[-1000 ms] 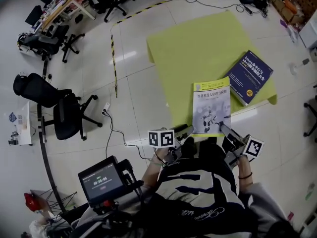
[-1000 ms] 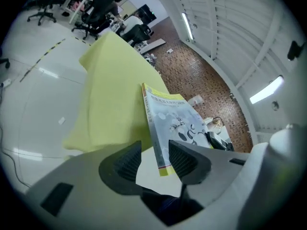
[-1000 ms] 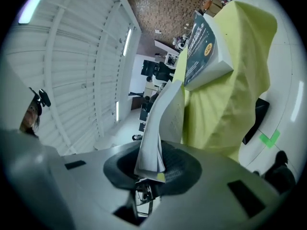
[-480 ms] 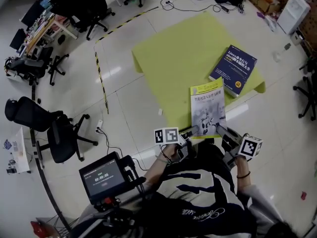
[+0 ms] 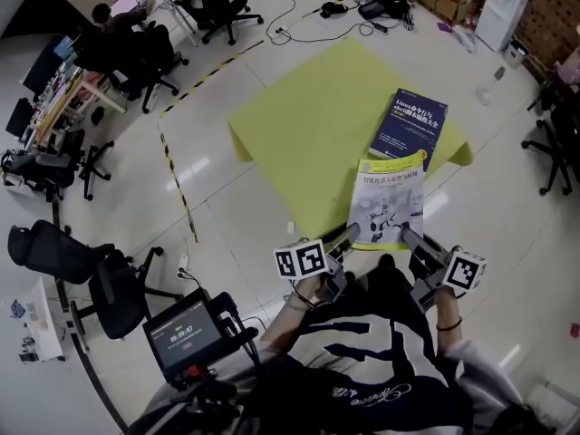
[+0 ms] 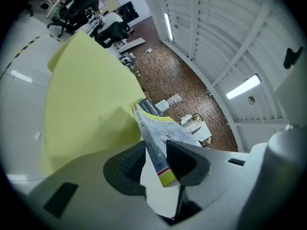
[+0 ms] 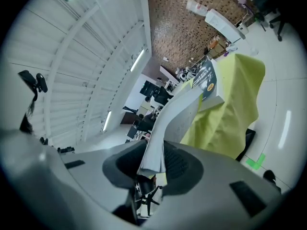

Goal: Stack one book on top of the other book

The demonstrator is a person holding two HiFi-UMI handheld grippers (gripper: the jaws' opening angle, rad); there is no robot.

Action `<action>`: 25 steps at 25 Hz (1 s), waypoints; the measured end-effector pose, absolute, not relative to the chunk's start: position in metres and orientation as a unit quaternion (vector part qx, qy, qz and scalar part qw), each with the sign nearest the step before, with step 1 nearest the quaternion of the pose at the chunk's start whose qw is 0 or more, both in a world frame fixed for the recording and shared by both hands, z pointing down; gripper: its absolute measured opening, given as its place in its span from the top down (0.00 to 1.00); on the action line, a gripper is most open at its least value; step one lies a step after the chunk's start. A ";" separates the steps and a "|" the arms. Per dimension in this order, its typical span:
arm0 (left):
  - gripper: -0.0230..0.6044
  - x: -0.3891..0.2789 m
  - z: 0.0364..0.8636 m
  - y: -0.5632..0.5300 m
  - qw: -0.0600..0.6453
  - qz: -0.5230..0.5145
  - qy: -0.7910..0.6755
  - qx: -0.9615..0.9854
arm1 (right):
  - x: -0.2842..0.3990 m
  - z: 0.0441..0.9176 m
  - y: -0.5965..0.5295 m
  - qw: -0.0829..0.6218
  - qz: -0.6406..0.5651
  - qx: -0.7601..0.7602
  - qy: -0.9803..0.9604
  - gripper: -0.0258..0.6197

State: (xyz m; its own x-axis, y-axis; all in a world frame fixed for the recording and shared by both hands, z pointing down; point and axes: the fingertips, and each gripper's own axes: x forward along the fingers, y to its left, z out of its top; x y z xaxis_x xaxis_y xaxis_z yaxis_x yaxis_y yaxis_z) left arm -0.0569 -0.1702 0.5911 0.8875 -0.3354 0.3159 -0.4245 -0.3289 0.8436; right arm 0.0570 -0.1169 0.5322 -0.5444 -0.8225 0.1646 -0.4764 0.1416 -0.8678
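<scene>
Both tools reach forward from the person's torso, side by side and tipped slightly downward. The left tool [image 5: 349,236] clamps the near left corner of the book [image 5: 388,211]; its jaws have just been closing, and the book's edge sits between the pads. The right tool [image 5: 405,234] grips the near right corner; its jaws have just been opening a little, with the pages pressed between them. The left hand [image 5: 313,290] and right hand [image 5: 441,299] hold the handles behind the marker cubes.
</scene>
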 end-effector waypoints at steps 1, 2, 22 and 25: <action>0.74 -0.056 0.585 -0.171 0.521 0.042 -0.233 0.820 | 0.058 0.527 -0.116 0.183 -0.478 -0.445 0.735 0.82; 0.74 -0.054 0.579 -0.172 0.512 0.041 -0.233 0.826 | 0.060 0.521 -0.115 0.187 -0.472 -0.447 0.736 0.82; 0.74 0.104 0.574 -0.299 0.435 0.072 -0.296 0.847 | 0.224 0.533 -0.250 0.141 -0.461 -0.422 0.768 0.81; 0.74 0.126 0.584 -0.316 0.426 0.092 -0.312 0.844 | 0.247 0.545 -0.271 0.124 -0.471 -0.411 0.771 0.80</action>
